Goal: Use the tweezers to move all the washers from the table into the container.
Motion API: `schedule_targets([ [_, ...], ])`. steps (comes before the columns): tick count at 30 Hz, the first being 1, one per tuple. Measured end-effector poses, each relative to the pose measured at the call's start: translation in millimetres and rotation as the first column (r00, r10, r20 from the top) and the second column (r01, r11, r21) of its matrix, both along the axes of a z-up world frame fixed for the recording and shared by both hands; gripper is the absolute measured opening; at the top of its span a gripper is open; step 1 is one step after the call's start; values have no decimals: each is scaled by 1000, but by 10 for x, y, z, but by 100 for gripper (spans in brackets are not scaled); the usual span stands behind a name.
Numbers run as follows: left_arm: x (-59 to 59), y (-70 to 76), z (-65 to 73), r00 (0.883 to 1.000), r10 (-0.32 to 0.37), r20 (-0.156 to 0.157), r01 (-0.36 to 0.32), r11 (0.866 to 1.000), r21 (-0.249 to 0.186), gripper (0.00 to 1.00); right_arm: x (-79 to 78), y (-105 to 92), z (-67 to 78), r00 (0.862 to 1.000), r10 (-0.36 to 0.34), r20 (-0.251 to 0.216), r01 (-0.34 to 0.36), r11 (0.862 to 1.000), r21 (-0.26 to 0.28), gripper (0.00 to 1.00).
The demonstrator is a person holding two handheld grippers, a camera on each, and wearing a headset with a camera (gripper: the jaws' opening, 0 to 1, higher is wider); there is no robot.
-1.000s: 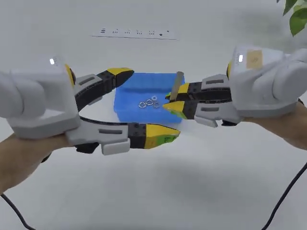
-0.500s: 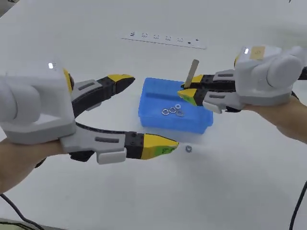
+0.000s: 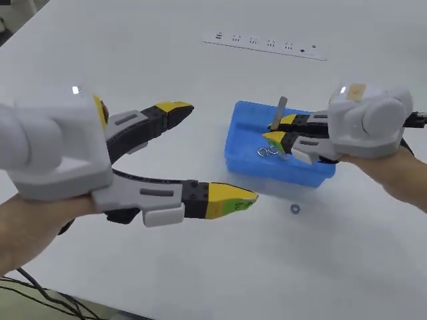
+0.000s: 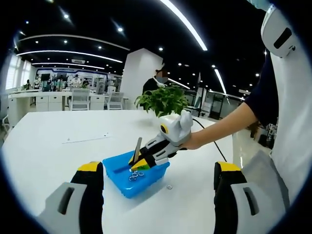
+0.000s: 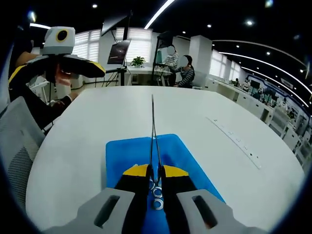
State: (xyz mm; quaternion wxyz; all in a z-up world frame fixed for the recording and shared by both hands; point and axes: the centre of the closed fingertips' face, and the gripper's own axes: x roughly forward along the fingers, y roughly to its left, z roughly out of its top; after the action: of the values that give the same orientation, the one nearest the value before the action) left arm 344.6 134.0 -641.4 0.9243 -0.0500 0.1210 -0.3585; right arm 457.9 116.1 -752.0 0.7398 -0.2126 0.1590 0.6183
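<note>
Blue container [image 3: 280, 172] holding washers [image 3: 267, 152], right gripper [image 3: 273, 129] clamping tweezers [image 3: 282, 107] above, left gripper [image 3: 221, 152] spread wide

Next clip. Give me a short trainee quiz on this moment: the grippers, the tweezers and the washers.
1. True or false: the left gripper is shut on the tweezers.
2. Where does the lone washer outside the blue container lie? A: on the table beside it. B: on the container's rim. C: between the left gripper's jaws.
3. Fill in: the right gripper hangs over the ____.
Key: 1 false: the right gripper holds the tweezers and the left gripper is open. 2 A. 3 container.
</note>
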Motion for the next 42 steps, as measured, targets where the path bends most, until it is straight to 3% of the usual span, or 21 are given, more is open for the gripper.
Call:
schedule_targets([
  [9, -15, -117, 19, 999, -34, -4, 34, 999, -20, 100, 1, -36, -23, 1000, -1, -13, 1, 1000, -9, 11],
  [17, 34, -109, -7, 999, -37, -7, 37, 999, -4, 99, -41, -45, 53, 1000, 12, 7, -12, 1000, -15, 8],
  [21, 144, -126, -21, 999, -44, 3, 44, 999, 7, 99, -77, -62, 77, 999, 33, 18, -32, 999, -35, 8],
  [22, 208, -111, -48, 999, -37, 8, 37, 999, 38, 99, -82, -68, 82, 999, 34, 23, -33, 999, -41, 8],
  [24, 279, -124, -71, 999, -50, 5, 50, 996, 79, 93, -102, -81, 116, 999, 36, 23, -35, 999, -40, 8],
  [26, 348, -184, -9, 996, -76, 45, 71, 992, 108, 87, -131, -87, 161, 999, 40, 31, -39, 999, -37, 8],
  [29, 442, -296, 35, 992, -107, 60, 100, 990, 101, 76, -185, -88, 206, 997, 62, 48, -60, 997, -38, 8],
  [31, 526, -340, -14, 991, -127, 52, 117, 980, 160, 69, -212, -97, 217, 996, 75, 55, -72, 996, -46, 8],
  [34, 631, -428, -15, 988, -146, 45, 137, 977, 166, 56, -224, -117, 246, 995, 76, 57, -74, 996, -44, 8],
  [36, 713, -474, -12, 988, -149, 46, 139, 976, 170, 54, -241, -131, 271, 995, 79, 57, -76, 996, -41, 8],
  [39, 801, -520, -61, 983, -179, 50, 163, 959, 232, 47, -283, -145, 315, 994, 91, 64, -88, 995, -38, 8],
  [42, 816, -588, -82, 974, -221, 55, 201, 948, 248, 31, -313, -143, 349, 993, 101, 68, -99, 995, -34, 8],
])
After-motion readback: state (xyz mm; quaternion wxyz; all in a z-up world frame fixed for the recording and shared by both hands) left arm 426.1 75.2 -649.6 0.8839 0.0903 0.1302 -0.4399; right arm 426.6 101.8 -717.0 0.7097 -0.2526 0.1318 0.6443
